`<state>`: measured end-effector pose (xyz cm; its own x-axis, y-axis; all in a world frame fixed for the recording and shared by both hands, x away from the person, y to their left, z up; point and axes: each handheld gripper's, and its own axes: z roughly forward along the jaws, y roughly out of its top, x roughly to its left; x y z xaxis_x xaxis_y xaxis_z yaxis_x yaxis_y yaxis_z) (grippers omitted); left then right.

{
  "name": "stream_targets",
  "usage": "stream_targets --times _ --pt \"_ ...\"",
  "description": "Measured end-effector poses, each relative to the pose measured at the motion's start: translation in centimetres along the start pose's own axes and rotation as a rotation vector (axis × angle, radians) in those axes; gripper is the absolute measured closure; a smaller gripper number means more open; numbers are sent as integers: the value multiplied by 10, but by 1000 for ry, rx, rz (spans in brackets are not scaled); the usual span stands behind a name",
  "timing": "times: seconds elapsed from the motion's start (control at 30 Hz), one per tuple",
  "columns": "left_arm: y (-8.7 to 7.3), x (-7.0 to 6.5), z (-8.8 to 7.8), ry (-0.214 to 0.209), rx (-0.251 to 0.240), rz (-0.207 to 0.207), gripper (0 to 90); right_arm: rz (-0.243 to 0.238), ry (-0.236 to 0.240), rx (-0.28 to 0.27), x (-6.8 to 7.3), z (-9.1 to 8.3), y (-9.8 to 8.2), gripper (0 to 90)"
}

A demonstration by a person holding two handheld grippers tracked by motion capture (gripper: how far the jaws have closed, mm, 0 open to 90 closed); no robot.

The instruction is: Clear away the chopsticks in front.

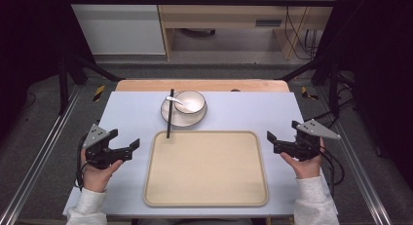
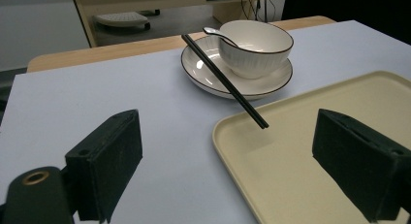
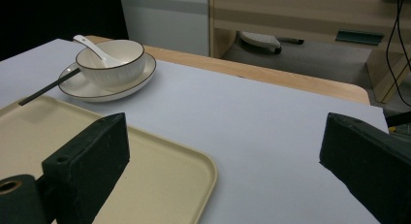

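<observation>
- Behind the table (image 1: 136, 113) we see a light wood cabinet and grey floor; dark frame rails run down both sides.
- We note a pale blue sheet covering the table, with a bare wooden strip along its far edge.
- We find a beige tray (image 1: 160, 186) at the near middle, close to the near edge, nothing on it.
- Just beyond the tray's far edge sits a white plate (image 1: 168, 117), a bowl (image 1: 191, 101) on it, a spoon (image 1: 174, 100) leaning in the bowl.
- Black chopsticks (image 1: 169, 115) lie across the plate's left rim; their near tips reach over the tray's far left corner.
- Our left gripper (image 1: 125, 140) hovers by the table's left edge, beside the tray, jaws wide apart, gripping nothing. In its own view the tray corner and chopstick tips show between the jaws.
- Our right gripper (image 1: 282, 132) sits by the right edge, beside the tray, jaws spread wide, nothing between them.
- Both grippers are well apart from the plate.
</observation>
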<state>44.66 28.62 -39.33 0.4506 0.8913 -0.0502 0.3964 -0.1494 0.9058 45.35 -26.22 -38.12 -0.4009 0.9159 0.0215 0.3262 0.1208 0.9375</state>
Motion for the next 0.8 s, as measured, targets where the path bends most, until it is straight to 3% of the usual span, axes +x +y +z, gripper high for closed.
stream_targets --times 0.43,0.8 --pt "7 4 4 11 2 -3 109 -15 4 14 1 1 -1 40" --pt "24 3 17 12 9 25 114 -24 1 21 4 2 1 41"
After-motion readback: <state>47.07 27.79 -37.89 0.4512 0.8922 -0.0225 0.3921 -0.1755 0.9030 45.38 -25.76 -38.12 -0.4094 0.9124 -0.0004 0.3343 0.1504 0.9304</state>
